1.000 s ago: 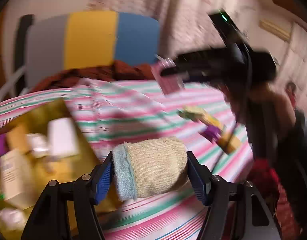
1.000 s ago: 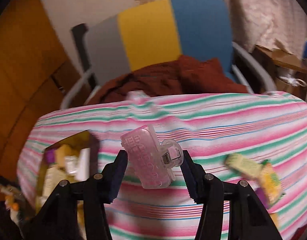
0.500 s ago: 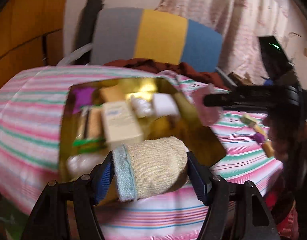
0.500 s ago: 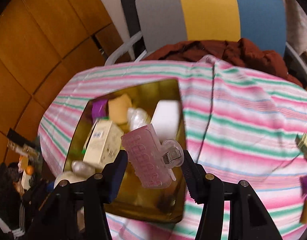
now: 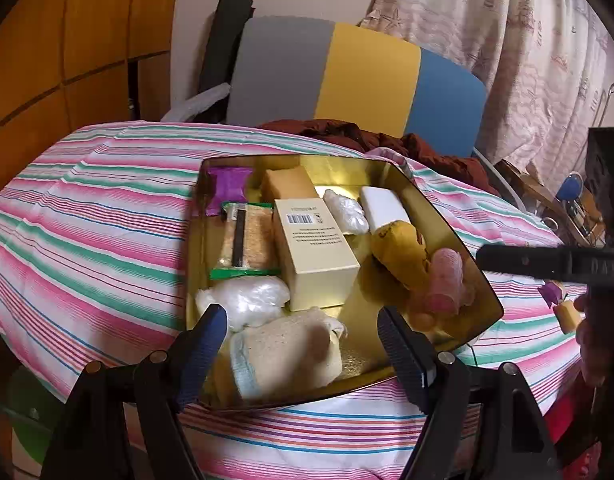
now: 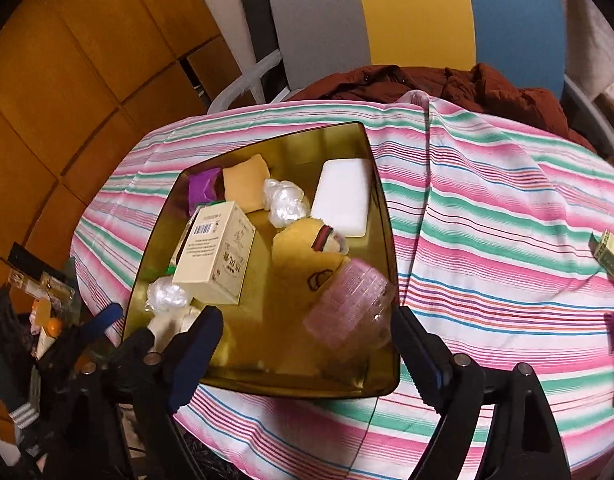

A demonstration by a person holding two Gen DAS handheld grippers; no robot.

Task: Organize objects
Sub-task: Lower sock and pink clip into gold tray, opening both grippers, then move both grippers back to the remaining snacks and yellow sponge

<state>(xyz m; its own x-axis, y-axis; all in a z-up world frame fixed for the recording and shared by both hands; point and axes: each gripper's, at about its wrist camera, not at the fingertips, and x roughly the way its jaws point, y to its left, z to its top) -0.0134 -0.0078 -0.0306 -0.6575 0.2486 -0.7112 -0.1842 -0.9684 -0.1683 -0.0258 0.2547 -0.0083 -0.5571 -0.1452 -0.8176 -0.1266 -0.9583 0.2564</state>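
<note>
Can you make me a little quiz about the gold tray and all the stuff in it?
1. True or false: the left gripper holds the beige sock.
2. Where is the pink hair clip? A) in the gold tray B) on the striped cloth C) on the chair
3. What colour is the packet in the tray's far corner?

Key: 1 false, its jaws stand open; 2 A; 3 purple.

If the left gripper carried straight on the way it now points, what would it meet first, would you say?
Probably the beige sock roll lying in the gold tray, right between the open jaws of the left gripper. Beyond it sit a crumpled clear plastic bag and the cream box, though depth is hard to judge.
</note>
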